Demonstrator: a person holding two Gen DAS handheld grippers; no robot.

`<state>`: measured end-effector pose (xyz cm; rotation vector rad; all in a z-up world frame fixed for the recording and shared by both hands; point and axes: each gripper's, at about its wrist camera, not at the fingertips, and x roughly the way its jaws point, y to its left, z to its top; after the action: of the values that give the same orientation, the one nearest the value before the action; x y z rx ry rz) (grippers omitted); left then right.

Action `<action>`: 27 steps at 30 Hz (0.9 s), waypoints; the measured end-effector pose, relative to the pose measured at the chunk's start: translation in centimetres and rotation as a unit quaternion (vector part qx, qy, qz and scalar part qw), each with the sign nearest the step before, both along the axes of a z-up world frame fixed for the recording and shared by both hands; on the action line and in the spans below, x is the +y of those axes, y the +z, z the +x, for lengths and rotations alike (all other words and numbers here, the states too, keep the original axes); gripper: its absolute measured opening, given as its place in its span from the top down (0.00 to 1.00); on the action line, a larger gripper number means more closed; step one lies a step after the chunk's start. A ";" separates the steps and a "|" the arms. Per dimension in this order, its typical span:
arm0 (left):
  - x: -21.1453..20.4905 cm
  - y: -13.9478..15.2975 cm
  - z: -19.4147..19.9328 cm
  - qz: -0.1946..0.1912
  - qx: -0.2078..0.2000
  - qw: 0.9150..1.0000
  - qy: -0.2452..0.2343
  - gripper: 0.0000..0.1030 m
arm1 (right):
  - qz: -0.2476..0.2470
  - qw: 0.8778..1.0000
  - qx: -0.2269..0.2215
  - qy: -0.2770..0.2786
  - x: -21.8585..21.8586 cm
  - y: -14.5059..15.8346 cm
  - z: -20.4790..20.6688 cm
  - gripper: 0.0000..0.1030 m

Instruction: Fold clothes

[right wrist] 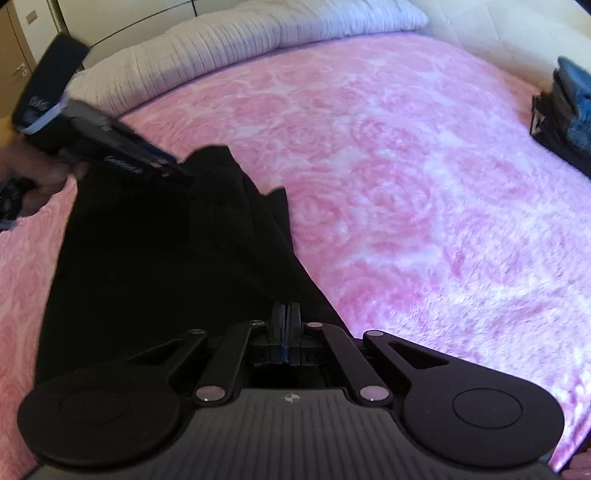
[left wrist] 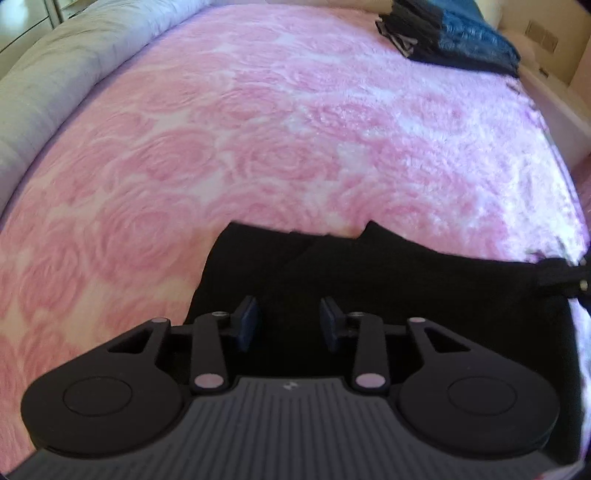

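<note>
Left hand-held gripper [left wrist: 290, 323] is hovering, fingers apart, over the black garment [left wrist: 406, 295] on the pink blanket [left wrist: 258, 147]. Only the right wrist view shows the right hand-held gripper [right wrist: 285, 314] — it is pinching the garment's edge.

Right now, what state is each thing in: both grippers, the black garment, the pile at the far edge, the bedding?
Left gripper: open, fingers apart over the black garment.
Right gripper: fingers shut together at the garment's edge; whether cloth is pinched cannot be told.
Black garment: spread on the blanket, partly bunched, not folded.
Dark pile: folded, stacked at the far edge.
Pink blanket: laid flat.
Pillow: lying along the bed's edge.
</note>
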<state>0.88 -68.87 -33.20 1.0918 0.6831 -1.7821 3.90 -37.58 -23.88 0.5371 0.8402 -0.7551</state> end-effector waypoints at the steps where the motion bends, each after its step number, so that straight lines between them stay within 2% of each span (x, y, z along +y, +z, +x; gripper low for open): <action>1: 0.2 0.2 0.4 -0.001 0.001 1.000 0.003 0.69 | -0.015 1.000 -0.005 0.018 0.6 0.7 0.6 0.92; 4: 0.4 -2.2 1.2 0.010 -0.035 0.999 -0.023 0.70 | -0.019 0.996 -0.008 0.089 1.7 -0.1 2.9 0.92; 6: 0.0 -3.6 1.9 0.004 -0.027 0.999 -0.033 0.70 | -0.011 0.992 -0.003 0.124 2.2 -1.3 4.1 0.93; 9: -0.5 -2.1 3.5 -0.013 -0.016 1.000 -0.014 0.71 | 0.012 0.997 0.007 0.080 1.5 -3.7 2.8 1.00; 11: -0.6 -0.3 5.0 -0.028 -0.009 1.000 0.010 0.71 | 0.023 0.998 0.011 0.062 1.2 -3.1 1.6 1.00; 14: 1.1 3.6 9.3 -0.054 -0.006 0.996 0.069 0.71 | 0.017 0.998 0.033 0.045 1.7 -1.1 0.7 1.00; 16: 3.0 4.9 11.2 -0.056 -0.025 0.994 0.087 0.71 | 0.003 0.999 0.035 0.039 2.5 0.7 0.7 0.87; 19: 6.1 4.5 11.9 -0.040 -0.032 0.995 0.080 0.71 | -0.015 0.997 0.005 0.071 4.8 2.8 3.1 0.85; 22: 6.7 1.5 10.7 -0.015 -0.035 0.998 0.056 0.70 | -0.021 0.992 -0.025 0.124 7.6 3.2 6.7 0.86; 23: 6.4 0.3 10.6 -0.011 -0.036 0.998 0.055 0.68 | -0.025 0.991 -0.020 0.130 8.1 2.6 6.9 0.86; 24: 5.8 -0.6 11.0 -0.008 -0.033 0.997 0.063 0.60 | -0.028 0.990 -0.014 0.135 8.6 2.0 7.2 0.86; 25: 5.2 -1.5 11.5 -0.005 -0.029 0.997 0.071 0.45 | -0.032 0.989 -0.008 0.141 9.1 1.4 7.4 0.86; 26: 4.9 -2.3 11.9 -0.004 -0.026 0.997 0.077 0.37 | -0.035 0.989 -0.002 0.147 9.6 0.8 7.6 0.88; 27: 4.8 -2.8 12.4 -0.005 -0.025 0.997 0.079 0.24 | -0.039 0.988 0.004 0.152 10.1 0.2 7.8 0.90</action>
<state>13.26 -64.12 -35.97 1.0426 0.7103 -1.6179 11.72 -27.51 -23.63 0.3264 0.8722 -0.5069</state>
